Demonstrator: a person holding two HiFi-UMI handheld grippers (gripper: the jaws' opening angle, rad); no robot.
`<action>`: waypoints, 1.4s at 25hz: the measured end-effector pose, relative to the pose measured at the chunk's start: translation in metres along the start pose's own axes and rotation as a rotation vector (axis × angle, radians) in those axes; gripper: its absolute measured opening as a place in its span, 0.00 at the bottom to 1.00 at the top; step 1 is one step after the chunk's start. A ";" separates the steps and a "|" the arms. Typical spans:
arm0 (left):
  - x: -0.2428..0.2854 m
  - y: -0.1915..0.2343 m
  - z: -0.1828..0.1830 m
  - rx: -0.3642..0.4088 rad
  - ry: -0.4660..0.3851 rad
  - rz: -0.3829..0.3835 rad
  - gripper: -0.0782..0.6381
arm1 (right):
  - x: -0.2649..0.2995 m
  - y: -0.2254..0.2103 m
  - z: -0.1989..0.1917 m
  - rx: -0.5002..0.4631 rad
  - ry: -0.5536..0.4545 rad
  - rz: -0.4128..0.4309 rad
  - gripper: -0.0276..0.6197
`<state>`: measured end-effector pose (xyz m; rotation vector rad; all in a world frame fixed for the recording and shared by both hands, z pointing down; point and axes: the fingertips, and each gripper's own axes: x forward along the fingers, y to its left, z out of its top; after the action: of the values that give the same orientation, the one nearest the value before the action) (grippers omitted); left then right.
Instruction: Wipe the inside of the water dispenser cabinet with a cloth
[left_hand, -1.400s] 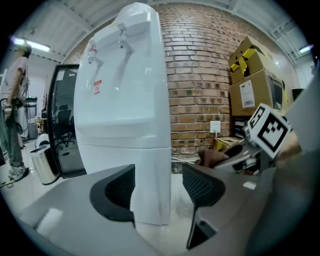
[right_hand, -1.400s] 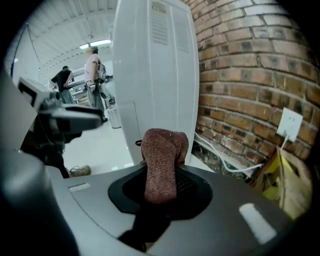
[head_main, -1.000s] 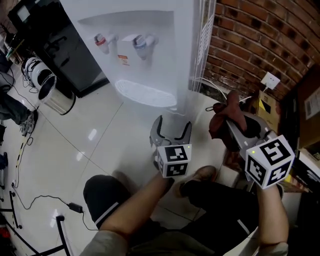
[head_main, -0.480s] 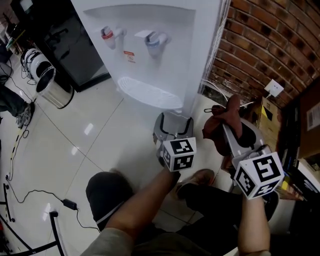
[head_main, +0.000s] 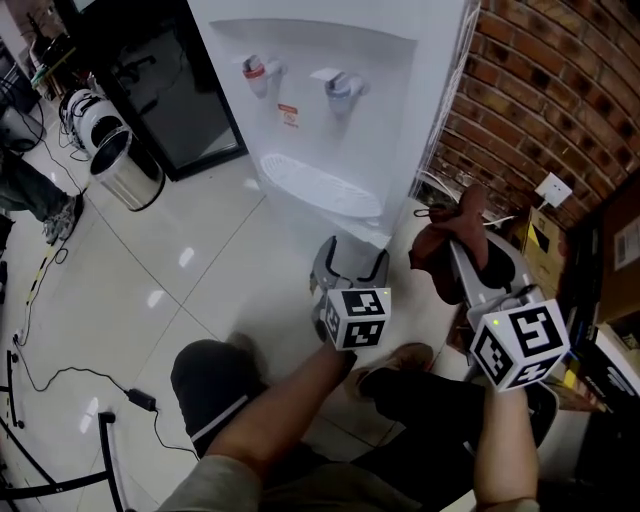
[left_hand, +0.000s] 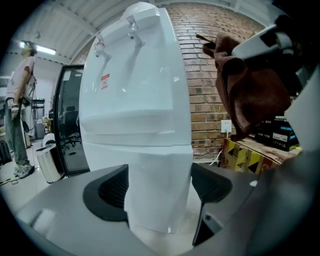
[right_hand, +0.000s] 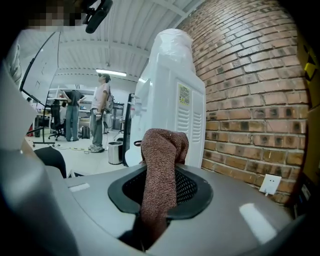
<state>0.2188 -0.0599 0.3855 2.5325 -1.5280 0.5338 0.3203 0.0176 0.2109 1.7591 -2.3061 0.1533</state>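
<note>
The white water dispenser (head_main: 330, 110) stands against the brick wall, with two taps over a drip tray. In the left gripper view its lower front (left_hand: 157, 190) is a plain white panel. My left gripper (head_main: 350, 262) hangs open just in front of that lower part, with nothing between its fingers (left_hand: 107, 192). To its right, my right gripper (head_main: 462, 250) is shut on a reddish-brown cloth (head_main: 445, 245). The cloth (right_hand: 160, 170) runs up between the jaws and flops over their tips. The cloth (left_hand: 250, 95) also shows in the left gripper view.
A steel bin (head_main: 125, 165) and a black glass-door cabinet (head_main: 170, 90) stand left of the dispenser. The brick wall (head_main: 560, 100) with a socket (head_main: 553, 188) and boxes (head_main: 540, 225) closes the right side. A cable (head_main: 90, 385) lies on the floor. People (right_hand: 102, 112) stand far off.
The head view has swung, so the dispenser sits farther right and lower in the picture. Both grippers stay in front of it, the right one still holding the cloth.
</note>
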 end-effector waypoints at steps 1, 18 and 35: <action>-0.006 0.002 -0.002 0.001 0.005 -0.002 0.66 | 0.001 0.004 0.004 -0.005 -0.008 0.010 0.20; -0.106 0.076 -0.046 0.072 0.141 -0.047 0.58 | 0.047 0.132 0.091 -0.179 -0.184 0.294 0.20; -0.173 0.227 -0.086 -0.049 0.173 0.296 0.19 | 0.153 0.262 0.087 -0.231 -0.183 0.593 0.20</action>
<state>-0.0732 0.0006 0.3871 2.1705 -1.8335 0.7205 0.0199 -0.0738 0.1804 0.9811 -2.7798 -0.1760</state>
